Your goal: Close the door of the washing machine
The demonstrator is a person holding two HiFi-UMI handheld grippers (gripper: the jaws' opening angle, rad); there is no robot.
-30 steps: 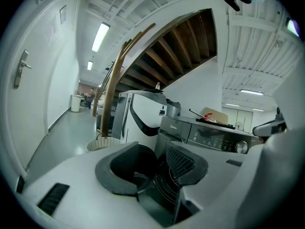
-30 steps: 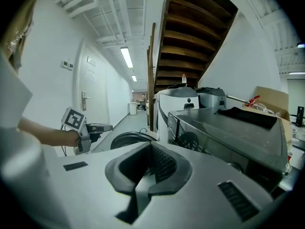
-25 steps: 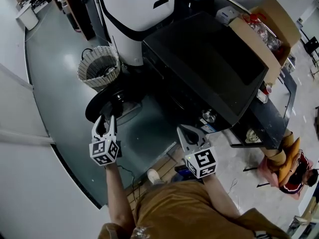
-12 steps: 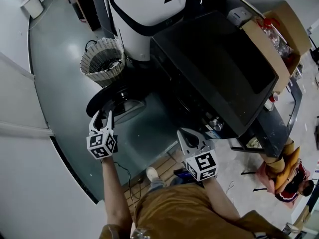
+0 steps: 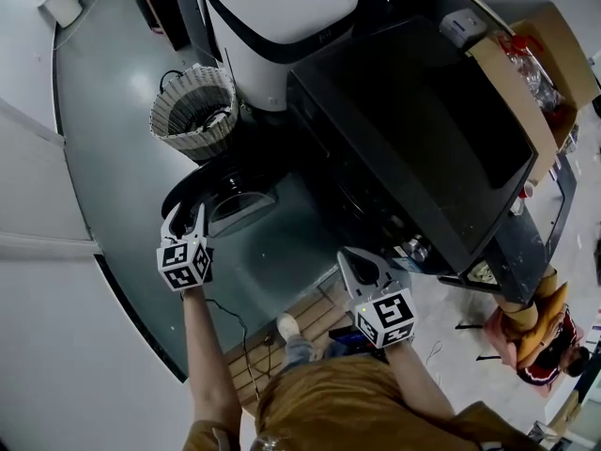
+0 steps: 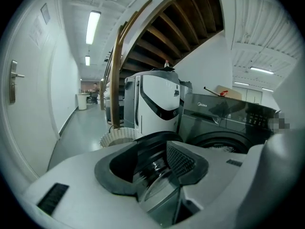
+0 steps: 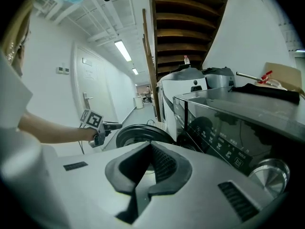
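The dark washing machine (image 5: pixel 413 130) stands with its round black door (image 5: pixel 221 195) swung wide open to the left. My left gripper (image 5: pixel 185 216) is at the door's outer rim, and its jaws are opening. In the left gripper view the door (image 6: pixel 157 144) shows through the gap just ahead of the left gripper (image 6: pixel 155 159), and no pad presses on it. The drum opening (image 6: pixel 224 144) lies to the right. My right gripper (image 5: pixel 352 259) hangs in front of the machine's control panel (image 7: pixel 224 142). The right gripper (image 7: pixel 150 168) is shut with nothing in it.
A wicker basket (image 5: pixel 192 111) sits on the floor beyond the door, beside a white and black appliance (image 5: pixel 282 17). A cardboard box (image 5: pixel 535 54) rests past the machine's top. A white wall (image 5: pixel 38 280) runs along the left. A person (image 5: pixel 540 332) sits low at the right.
My left gripper has moved left and down to the door's outer rim. The right gripper has sunk slightly and stays in front of the machine.
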